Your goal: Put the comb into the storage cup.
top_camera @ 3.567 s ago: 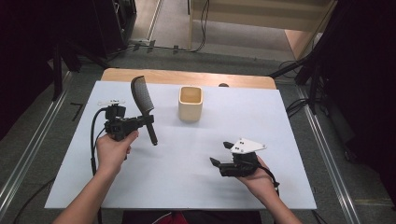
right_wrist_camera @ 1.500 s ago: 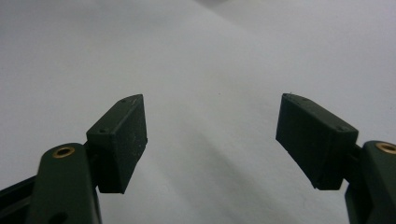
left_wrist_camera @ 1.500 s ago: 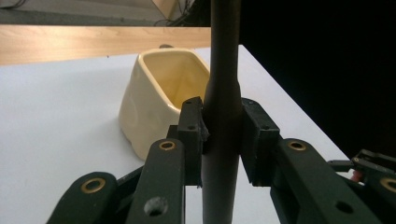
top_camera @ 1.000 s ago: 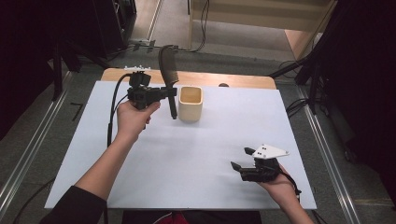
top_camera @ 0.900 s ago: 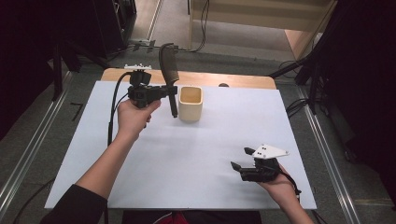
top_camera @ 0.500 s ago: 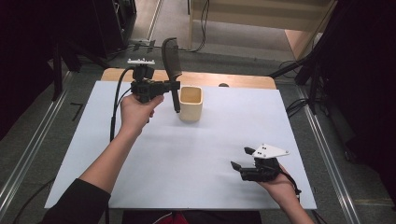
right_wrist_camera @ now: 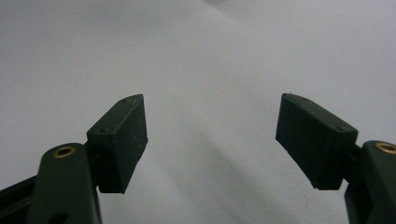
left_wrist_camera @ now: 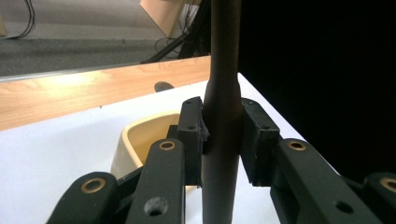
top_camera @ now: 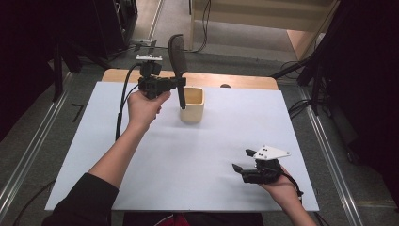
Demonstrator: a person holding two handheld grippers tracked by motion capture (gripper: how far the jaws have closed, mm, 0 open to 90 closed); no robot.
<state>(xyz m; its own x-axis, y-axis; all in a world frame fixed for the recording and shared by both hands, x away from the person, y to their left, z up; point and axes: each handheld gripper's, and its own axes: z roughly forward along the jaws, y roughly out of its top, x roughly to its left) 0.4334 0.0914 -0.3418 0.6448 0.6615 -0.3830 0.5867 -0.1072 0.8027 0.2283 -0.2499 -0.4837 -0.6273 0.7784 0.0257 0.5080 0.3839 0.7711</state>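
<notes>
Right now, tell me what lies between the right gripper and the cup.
Nothing: in the high view, only bare white table separates the right gripper from the cup.

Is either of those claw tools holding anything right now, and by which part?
The left gripper clamps a black comb by its handle, upright beside the cream cup. The right gripper is open and empty.

A white sheet (top_camera: 188, 155) covers most of a wooden tabletop (top_camera: 235, 81), whose bare strip shows along the far edge at 12 o'clock. A small dark spot (top_camera: 225, 86) sits on that edge, at about 1 o'clock from the sheet's middle. Metal rails (top_camera: 28, 155) run along the floor at 9 and 3 o'clock. Black cables (top_camera: 204, 23) trail across the grey floor at 12 o'clock.
</notes>
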